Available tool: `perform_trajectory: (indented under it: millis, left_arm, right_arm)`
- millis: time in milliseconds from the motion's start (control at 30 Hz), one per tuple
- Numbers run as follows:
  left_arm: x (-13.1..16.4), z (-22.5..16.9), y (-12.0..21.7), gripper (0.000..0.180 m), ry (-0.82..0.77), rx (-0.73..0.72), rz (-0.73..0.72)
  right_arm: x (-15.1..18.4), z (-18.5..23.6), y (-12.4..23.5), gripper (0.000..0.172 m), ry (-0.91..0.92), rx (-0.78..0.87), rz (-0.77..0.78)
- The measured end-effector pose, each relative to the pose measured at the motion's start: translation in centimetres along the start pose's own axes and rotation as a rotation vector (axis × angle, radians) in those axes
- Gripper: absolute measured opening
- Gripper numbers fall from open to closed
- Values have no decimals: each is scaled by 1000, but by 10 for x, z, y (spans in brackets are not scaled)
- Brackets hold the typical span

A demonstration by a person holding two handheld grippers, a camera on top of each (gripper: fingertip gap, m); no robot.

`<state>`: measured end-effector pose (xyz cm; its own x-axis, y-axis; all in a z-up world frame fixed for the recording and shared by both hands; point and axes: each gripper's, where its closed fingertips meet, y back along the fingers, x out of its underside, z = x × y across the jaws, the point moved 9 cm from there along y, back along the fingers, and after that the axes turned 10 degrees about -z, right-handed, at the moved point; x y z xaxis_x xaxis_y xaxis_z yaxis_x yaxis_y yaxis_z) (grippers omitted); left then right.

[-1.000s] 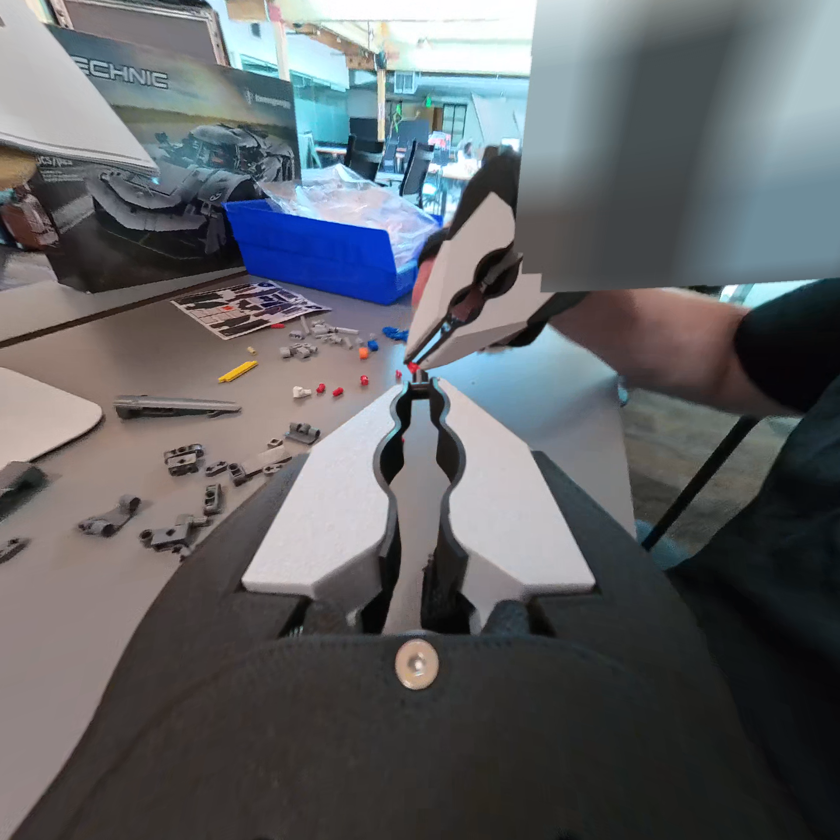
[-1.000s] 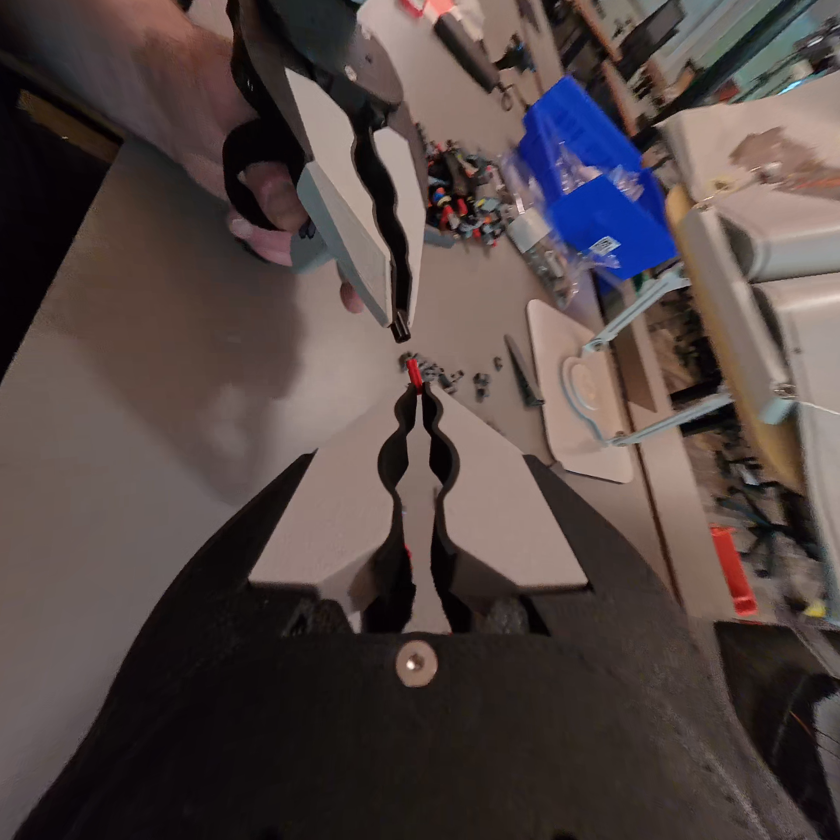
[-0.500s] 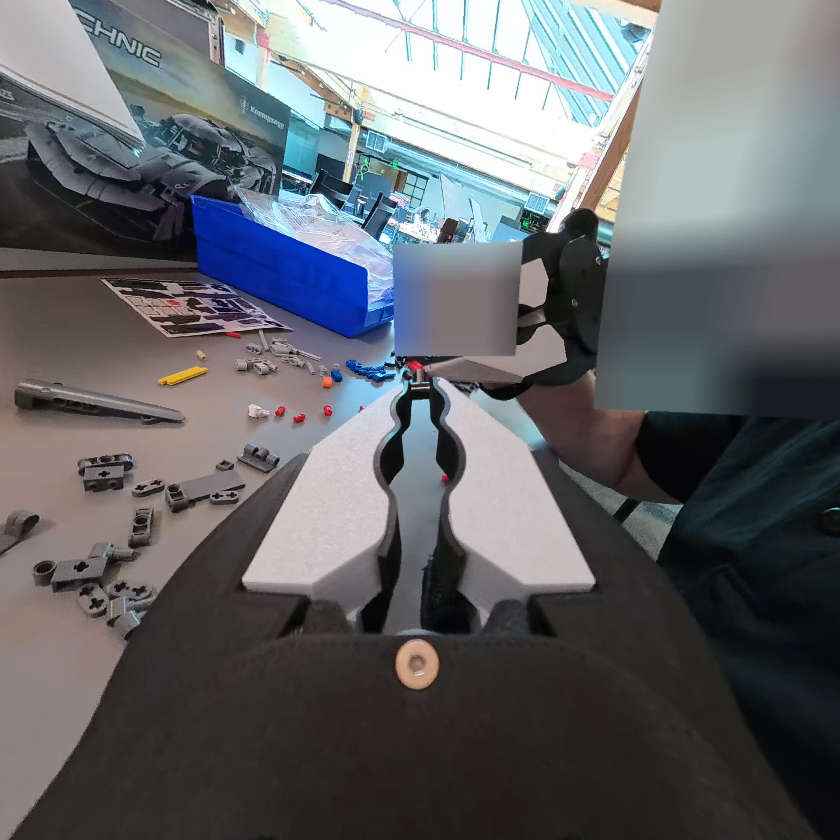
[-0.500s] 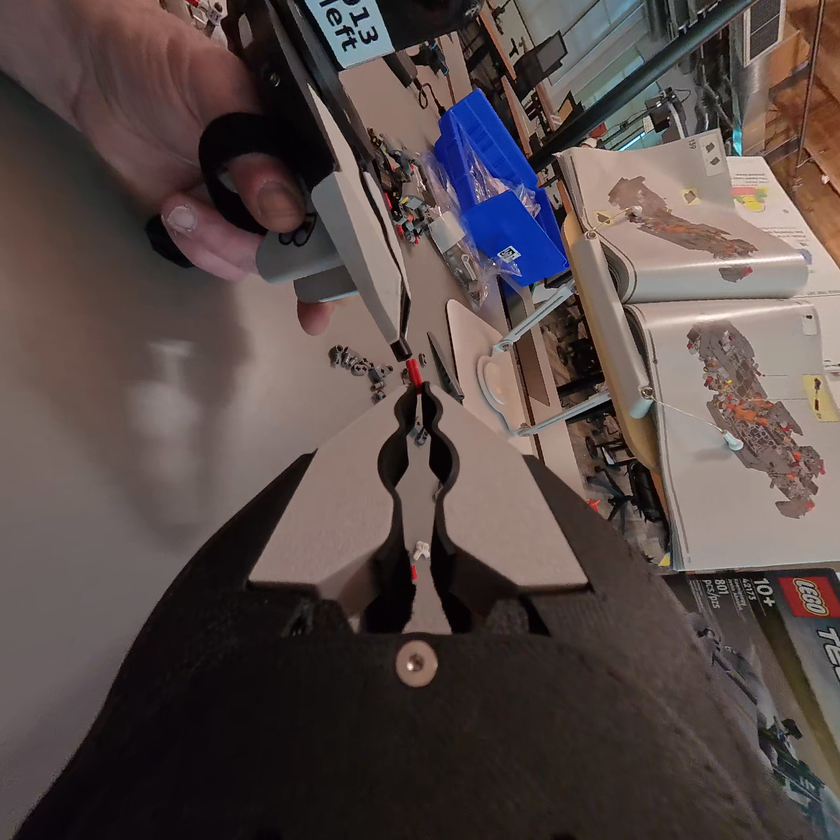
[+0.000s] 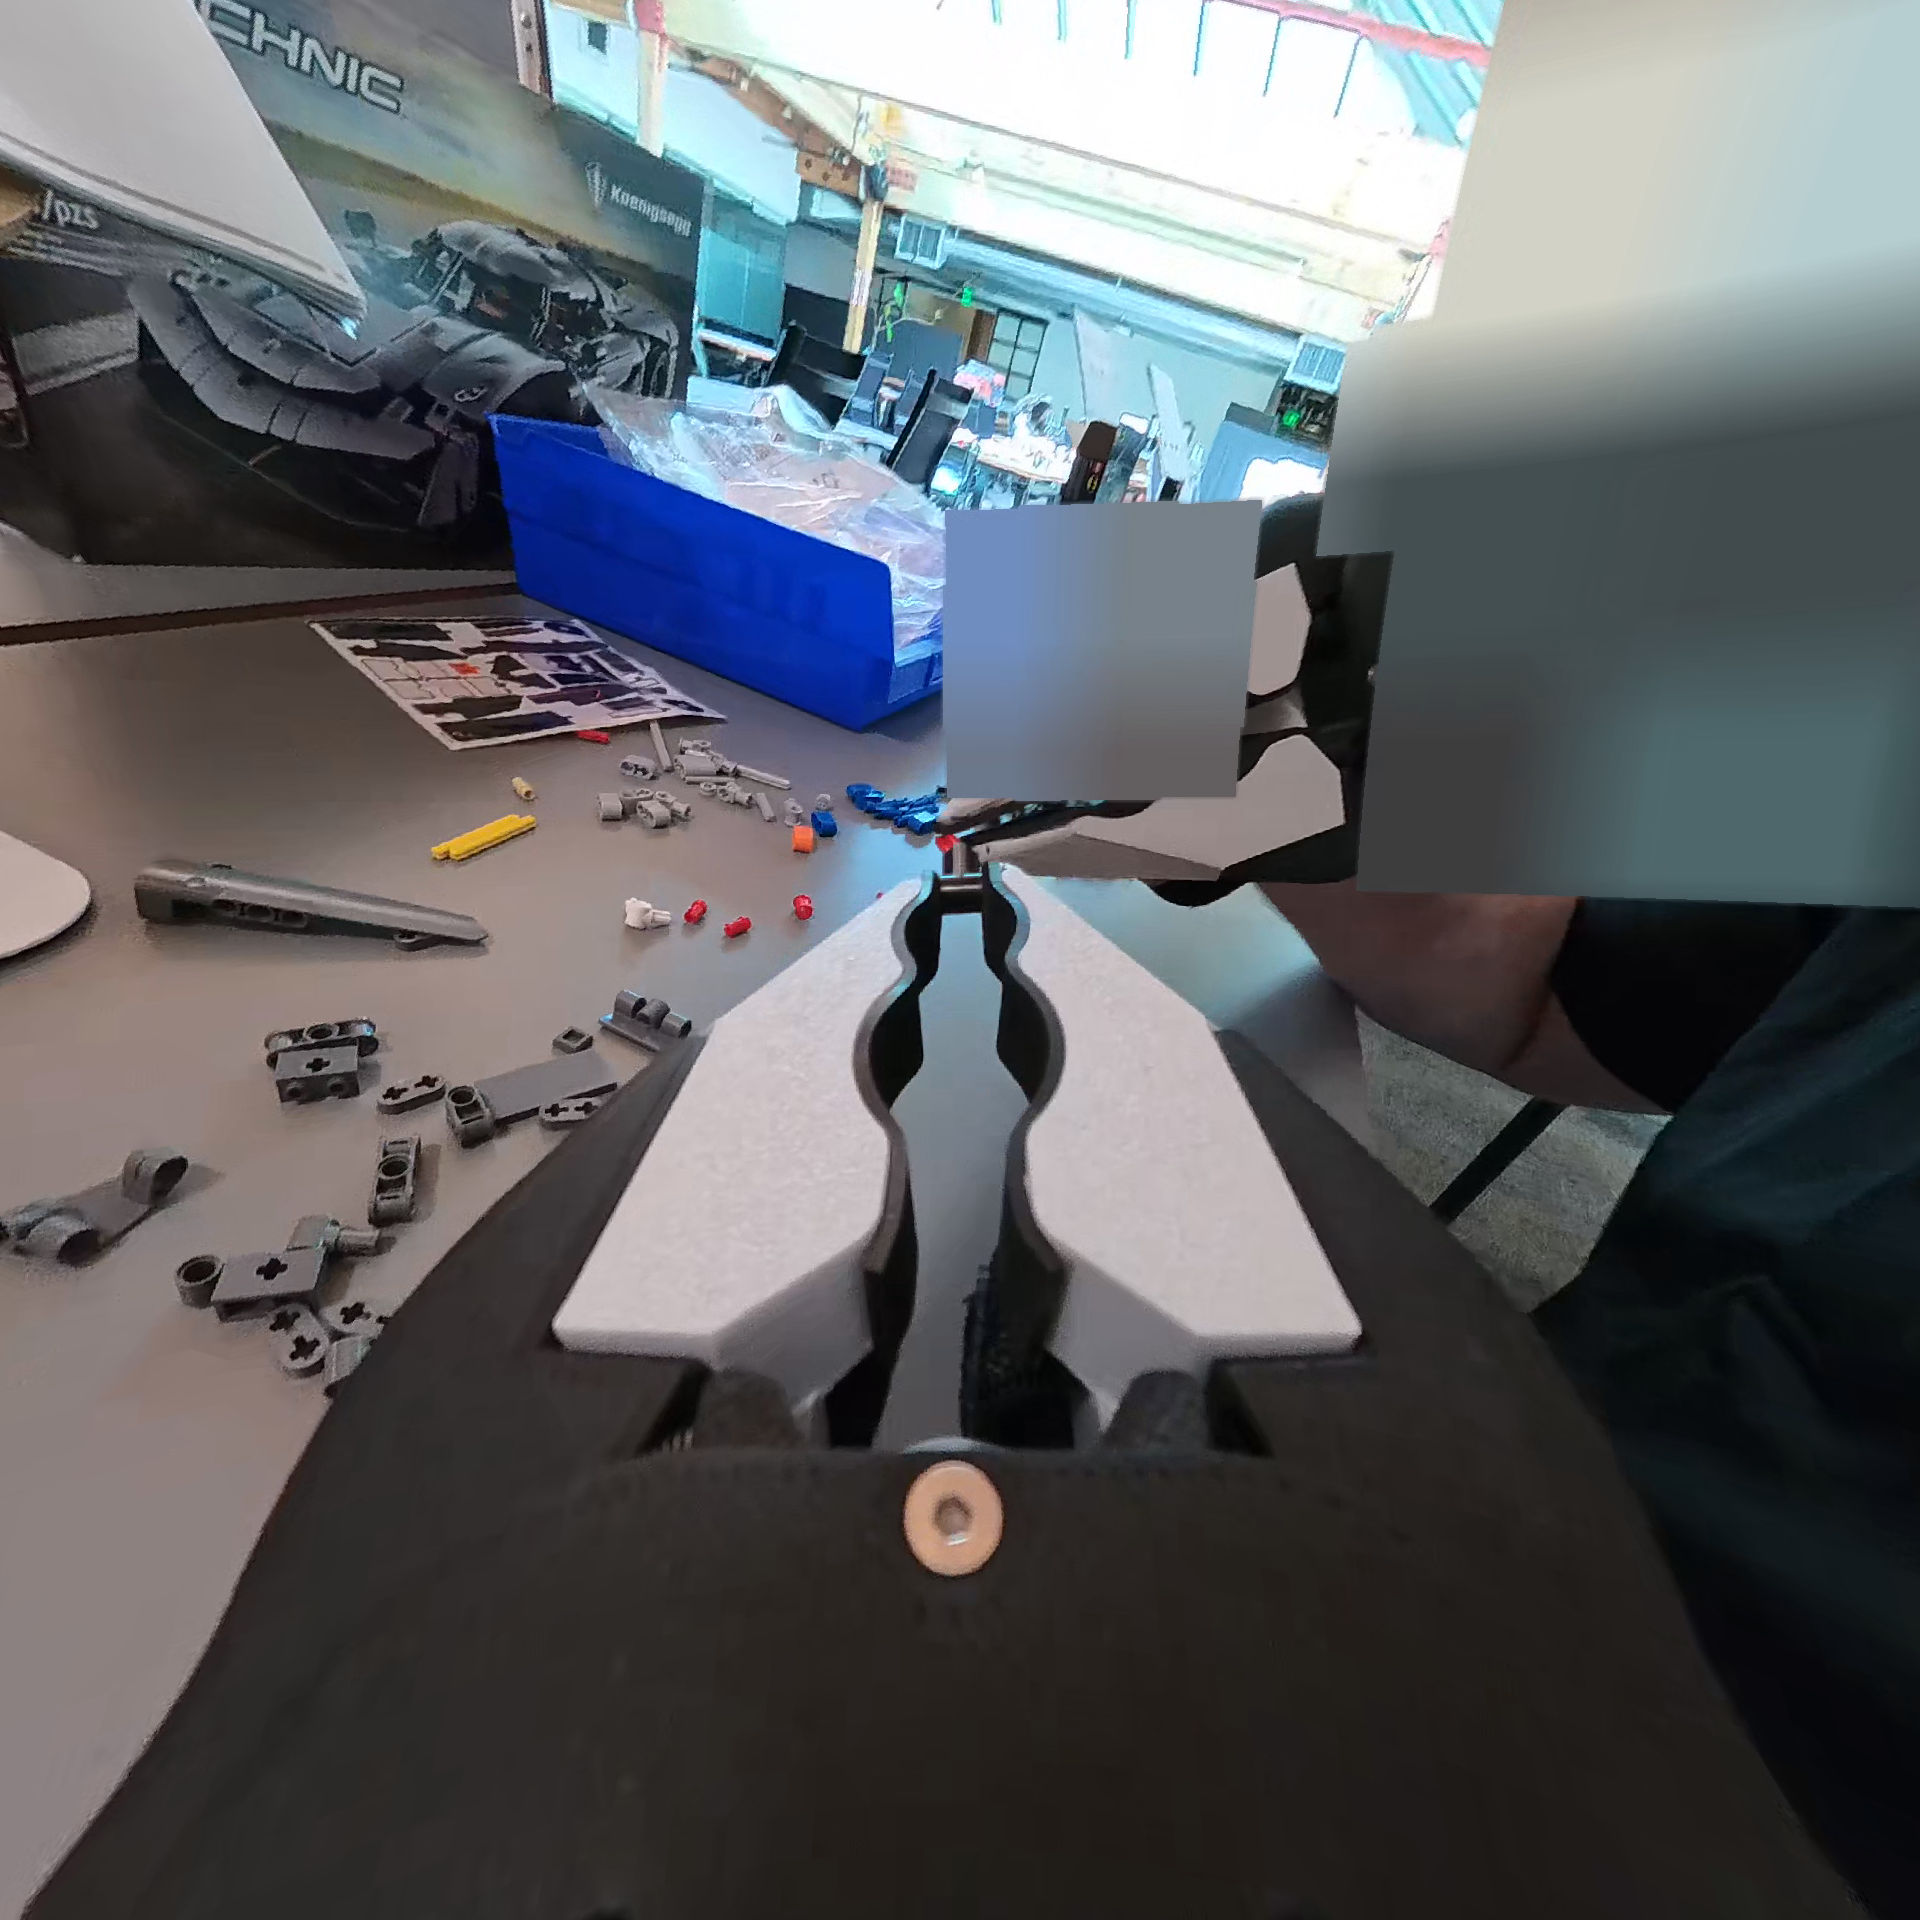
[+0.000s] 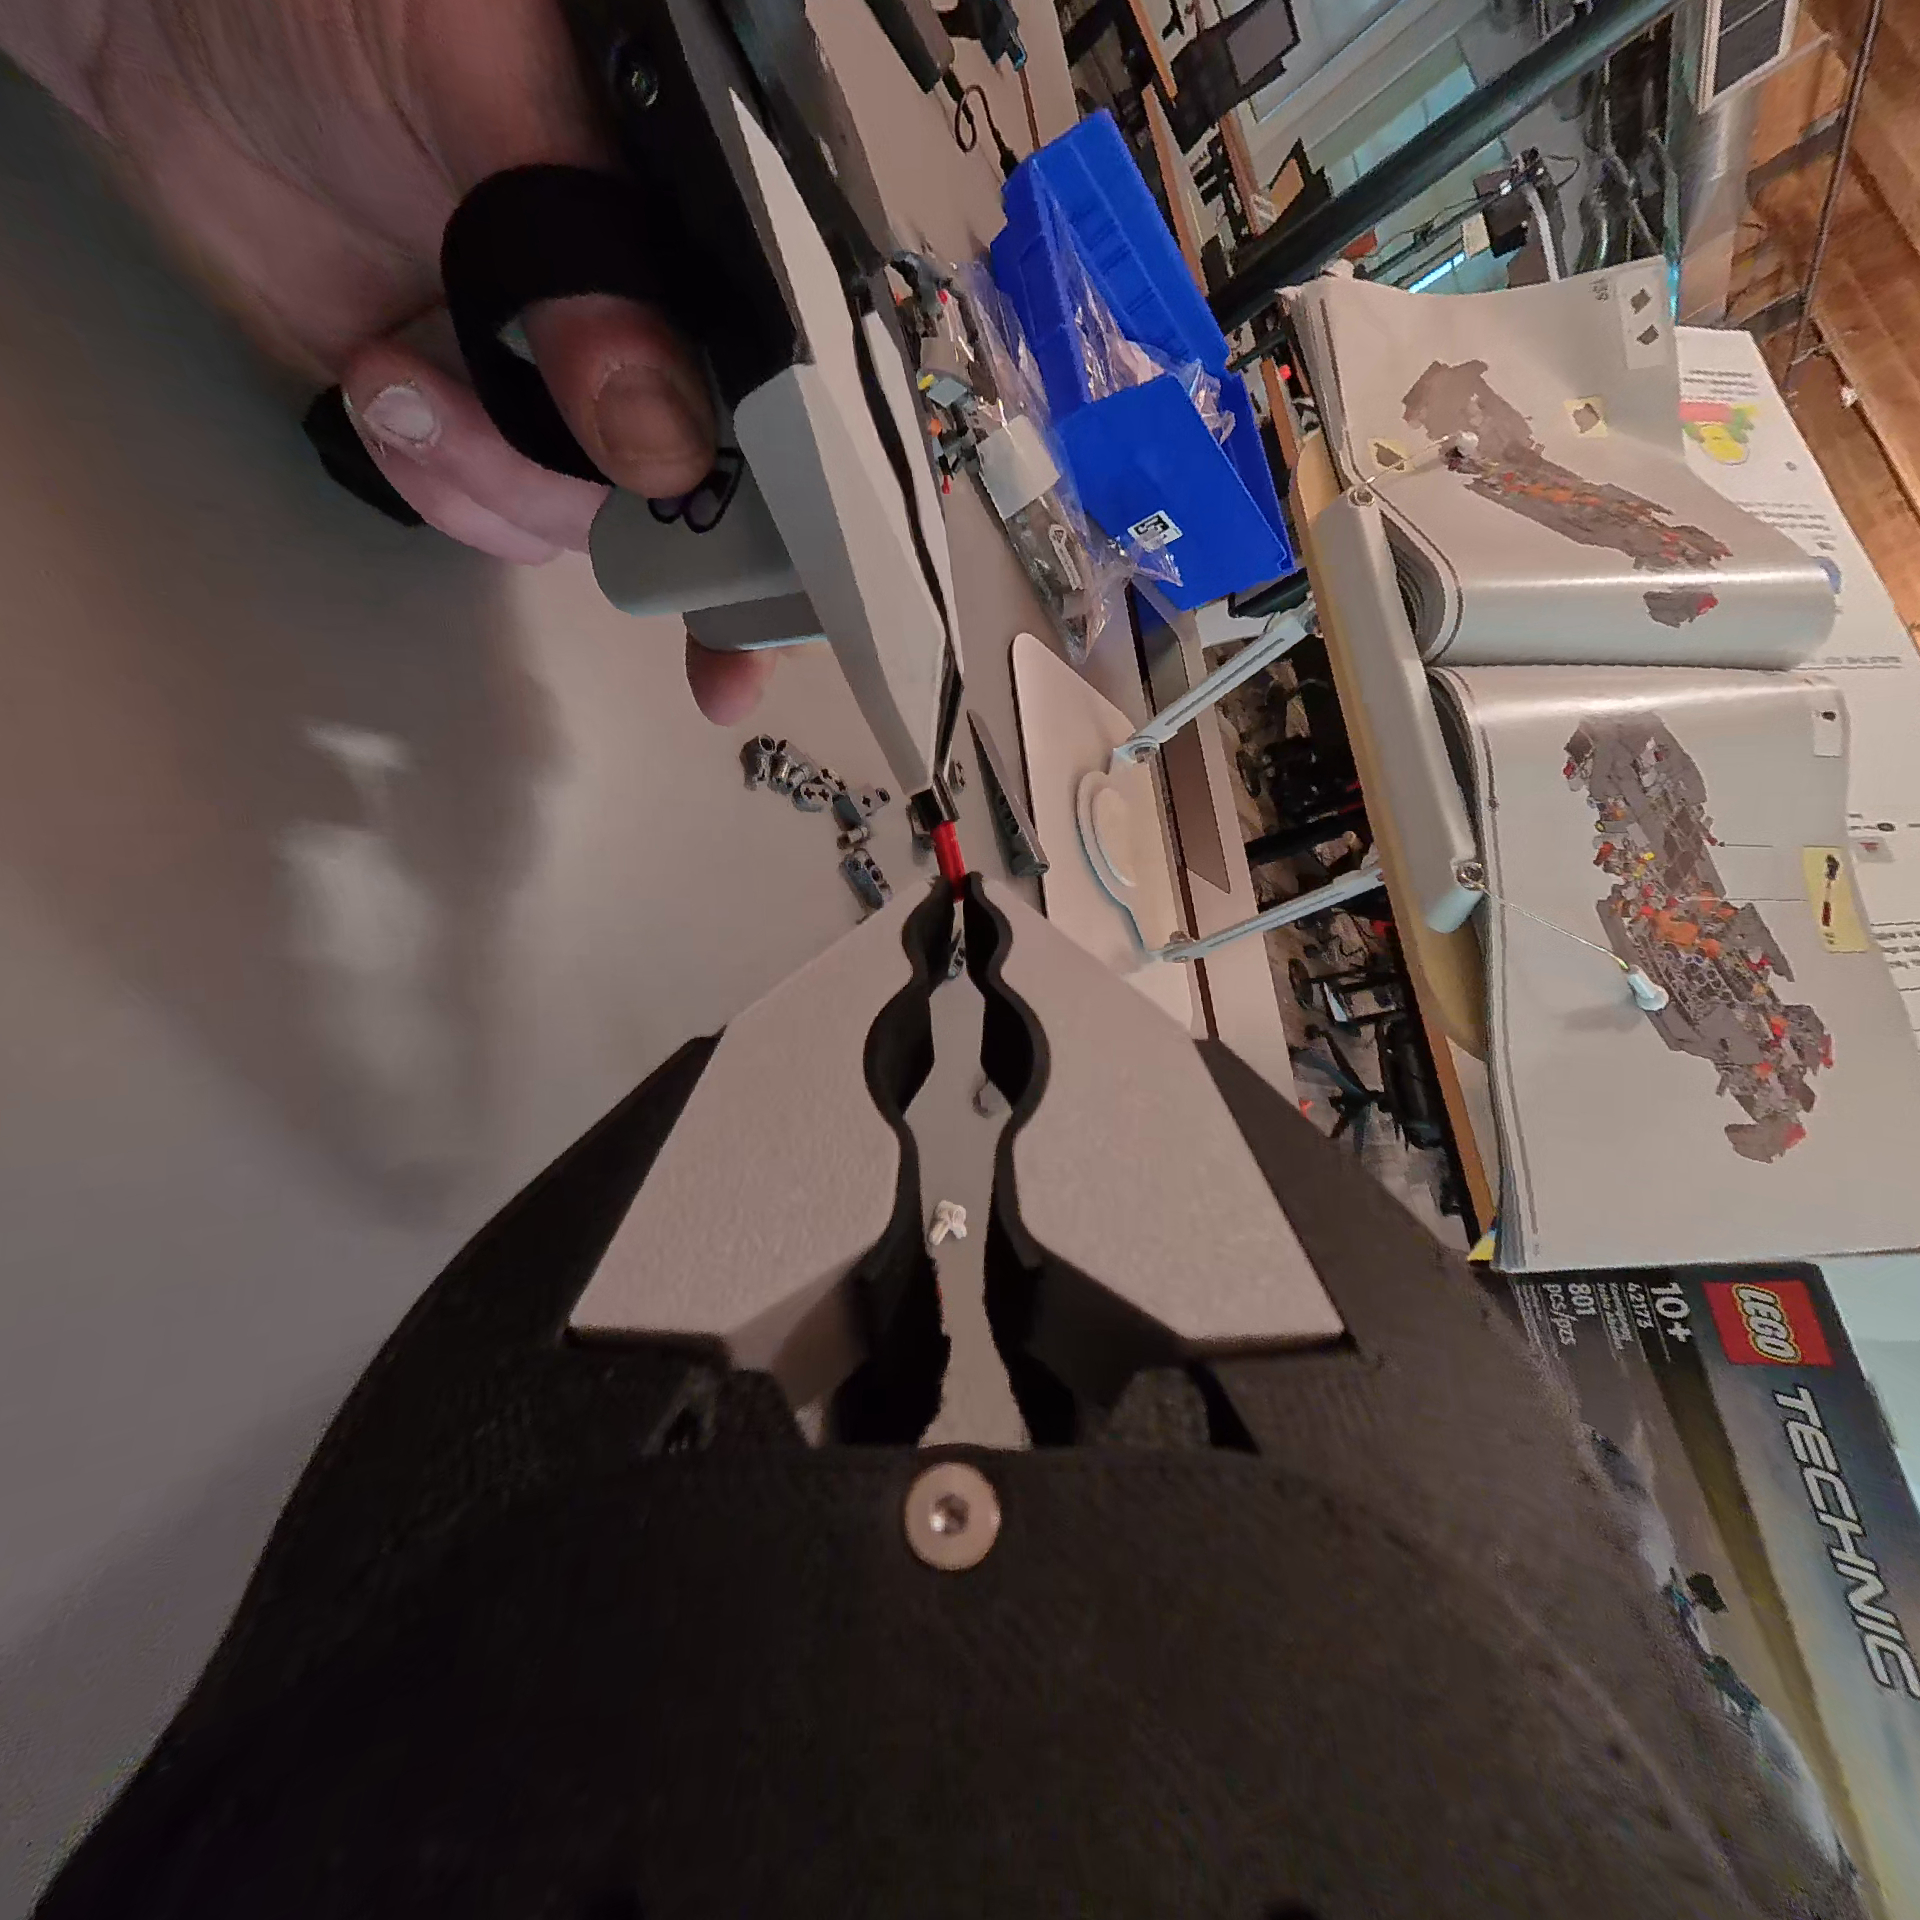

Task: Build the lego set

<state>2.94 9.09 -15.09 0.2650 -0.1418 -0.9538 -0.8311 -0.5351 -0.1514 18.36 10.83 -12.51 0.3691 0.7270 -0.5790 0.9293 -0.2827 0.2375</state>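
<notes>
The left gripper (image 5: 961, 902) is clamped on a small dark grey piece (image 5: 960, 883). The right gripper (image 6: 954, 883) is pinched shut on a red pin (image 6: 947, 850), whose far end meets that piece. Beyond lie loose grey parts (image 5: 312, 1060) and a blue bin (image 5: 686, 582).

Red pin (image 6: 948, 852), blue bin (image 5: 686, 582)

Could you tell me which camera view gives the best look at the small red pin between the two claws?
The right wrist view: the red pin shows full length between both claws' tips. The left wrist view shows only a red speck of it.
</notes>
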Motion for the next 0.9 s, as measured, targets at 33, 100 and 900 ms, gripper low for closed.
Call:
perform_trajectory:
  millis: [33,100,900]
  left_arm:
    - [0,0,0,5,-6,-7,6]
    - [1,0,-1,5,-26,-19,25]
    - [12,2,-3,5,-125,-122,189]
  right_arm:
    - [0,1,-1,0,7,5,11]
    - [1,3,-2,0,32,11,33]
    - [7,26,-11,0,8,37,94]
